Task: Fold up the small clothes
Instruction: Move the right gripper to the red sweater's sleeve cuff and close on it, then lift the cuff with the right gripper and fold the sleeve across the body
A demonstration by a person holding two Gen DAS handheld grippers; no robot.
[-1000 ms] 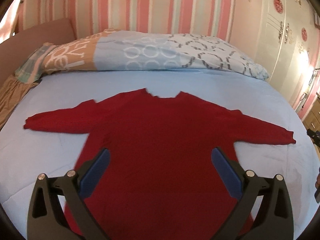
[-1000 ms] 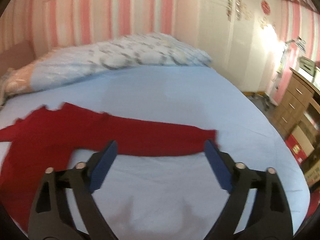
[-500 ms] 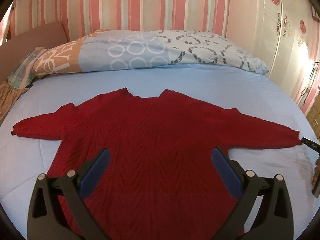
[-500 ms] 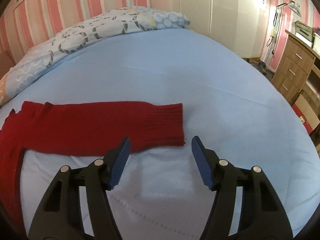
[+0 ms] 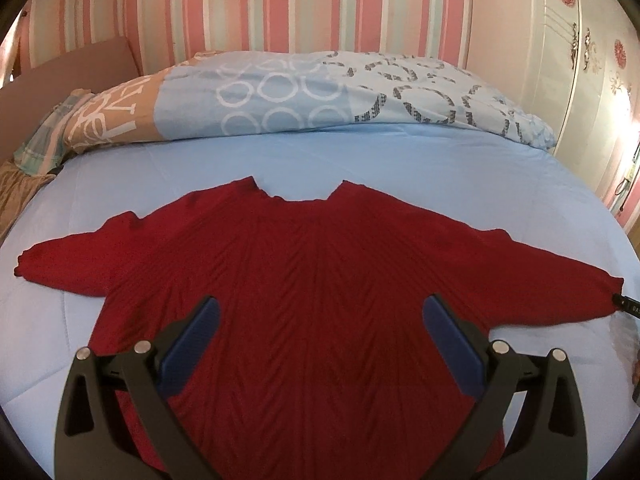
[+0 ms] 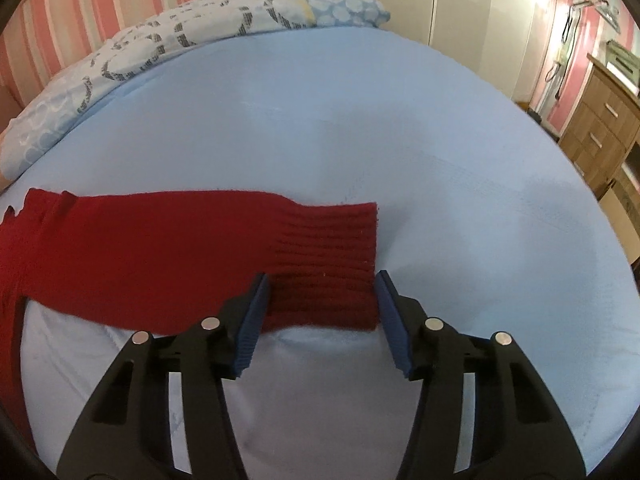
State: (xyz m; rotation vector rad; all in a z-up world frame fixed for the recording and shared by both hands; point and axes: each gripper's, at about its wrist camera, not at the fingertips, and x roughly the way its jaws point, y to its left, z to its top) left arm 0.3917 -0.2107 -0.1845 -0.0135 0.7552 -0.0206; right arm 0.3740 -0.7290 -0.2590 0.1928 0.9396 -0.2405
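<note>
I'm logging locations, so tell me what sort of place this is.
Most likely a bedroom: a bed in a blue sheet, a patterned duvet bunched along the striped wall, and a wooden dresser at the side.

Left wrist view high, facing sweater (image 5: pixel 320 300) torso; right wrist view close over cuff (image 6: pixel 332 256), probably same sleeve shared.

Both the left gripper (image 5: pixel 320 316) and the right gripper (image 6: pixel 320 300) are built from black plastic frames with cut-out slots; silver round screws are set near the ribbed blue pads (image 6: pixel 251 316).
</note>
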